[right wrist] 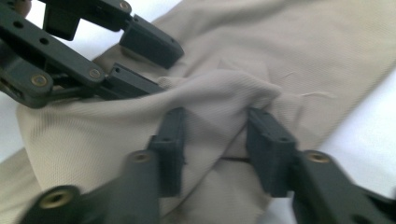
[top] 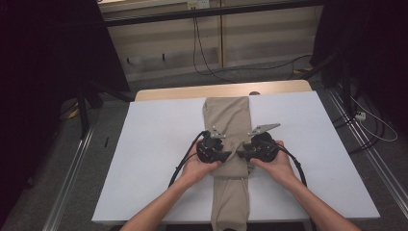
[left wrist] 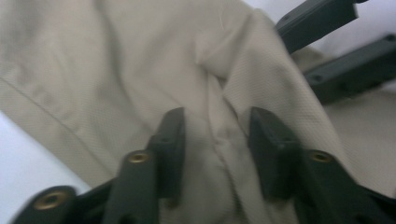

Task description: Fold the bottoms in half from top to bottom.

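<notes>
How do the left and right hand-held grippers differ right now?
The left hand-held gripper sits at the left side of the tan trousers; the right hand-held gripper sits at their right side, tips facing inward. The left's grey top plate looks small and lies close to its body; the right's sticks out longer, toward the far right. Shared: each has its jaws partly apart with a raised fold of the trousers between them, over the white table.

Black tongs (top: 233, 155) with brass rivets, grey three-cornered plates, trailing black cables; bare forearms
</notes>
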The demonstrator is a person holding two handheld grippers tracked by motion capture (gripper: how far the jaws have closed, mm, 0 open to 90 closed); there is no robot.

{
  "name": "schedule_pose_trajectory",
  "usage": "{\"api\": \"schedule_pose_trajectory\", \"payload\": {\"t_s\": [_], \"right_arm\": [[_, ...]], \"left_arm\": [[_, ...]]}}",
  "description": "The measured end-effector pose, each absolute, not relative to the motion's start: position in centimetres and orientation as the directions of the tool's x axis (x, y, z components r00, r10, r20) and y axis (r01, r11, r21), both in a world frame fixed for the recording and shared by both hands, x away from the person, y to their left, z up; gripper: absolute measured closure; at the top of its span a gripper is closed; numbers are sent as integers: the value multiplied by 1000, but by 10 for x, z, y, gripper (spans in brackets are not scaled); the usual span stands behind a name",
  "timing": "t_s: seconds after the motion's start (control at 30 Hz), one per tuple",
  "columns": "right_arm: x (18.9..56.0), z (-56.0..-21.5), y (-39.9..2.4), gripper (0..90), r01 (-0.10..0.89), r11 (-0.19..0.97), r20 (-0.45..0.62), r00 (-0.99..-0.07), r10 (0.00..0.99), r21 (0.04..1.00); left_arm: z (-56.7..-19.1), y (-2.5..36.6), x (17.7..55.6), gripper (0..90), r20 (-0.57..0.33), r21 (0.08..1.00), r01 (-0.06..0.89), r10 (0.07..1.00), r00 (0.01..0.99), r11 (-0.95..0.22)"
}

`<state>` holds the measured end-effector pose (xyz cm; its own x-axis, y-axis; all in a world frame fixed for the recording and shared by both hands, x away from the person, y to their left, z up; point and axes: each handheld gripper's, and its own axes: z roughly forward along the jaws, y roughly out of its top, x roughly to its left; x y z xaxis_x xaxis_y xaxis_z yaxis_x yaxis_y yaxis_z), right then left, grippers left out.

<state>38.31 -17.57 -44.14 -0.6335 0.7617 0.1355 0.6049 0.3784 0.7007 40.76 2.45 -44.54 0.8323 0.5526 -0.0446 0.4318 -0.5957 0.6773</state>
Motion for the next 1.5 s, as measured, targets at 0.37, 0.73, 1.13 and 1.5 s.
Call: {"api": "schedule_pose_trajectory", "payload": {"t_s": [0.37,0.73,1.13,1.5], "right_arm": [[359,-419,-187,900,564,338,178,-669,721,754],[317,-413,-184,900,558,338,220,-707,672,758],[236,-424,-181,750,565,413,249,-757,604,714],[305,-443,-167,825,627,405,197,-671,715,666]], "left_arm": [[-423,44,390,852,-113,734,435,538,835,-521],[-411,66,336,856,-107,756,387,482,869,-529],[-426,96,268,599,-106,698,380,437,893,-607],[-439,82,327,761,-120,687,461,538,835,-562]]}}
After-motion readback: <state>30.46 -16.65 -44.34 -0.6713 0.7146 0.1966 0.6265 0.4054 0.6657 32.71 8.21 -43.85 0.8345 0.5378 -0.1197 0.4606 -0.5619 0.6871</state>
